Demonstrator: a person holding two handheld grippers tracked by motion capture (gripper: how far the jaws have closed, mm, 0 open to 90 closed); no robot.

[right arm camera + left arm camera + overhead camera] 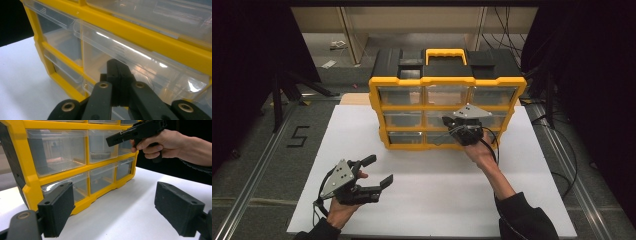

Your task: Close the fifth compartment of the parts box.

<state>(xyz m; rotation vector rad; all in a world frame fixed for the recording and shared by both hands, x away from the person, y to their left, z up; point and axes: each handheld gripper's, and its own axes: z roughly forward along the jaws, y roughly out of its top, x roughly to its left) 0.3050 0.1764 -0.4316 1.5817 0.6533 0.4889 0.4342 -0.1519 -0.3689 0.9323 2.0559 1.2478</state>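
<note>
Standing upright at the far middle of the white desk [427,200], the yellow drawer organizer [447,111] is being worked at its front. All of its clear drawers appear to be pushed in flush with the frame; none is seen pulled out. The right tongs [451,131] are pressed together, with nothing visible between the jaws, and their tips are held right at the clear drawer front [140,65] in the middle of the cabinet, just under its lip; whether they actually touch it cannot be told. The left tongs [377,171] are spread wide and held over the near left of the desk, well apart from the organizer, gripping nothing. It is judged that the work is at an early stage: a drawer has been reached, but nothing is yet drawn open, and no item is yet carried.
</note>
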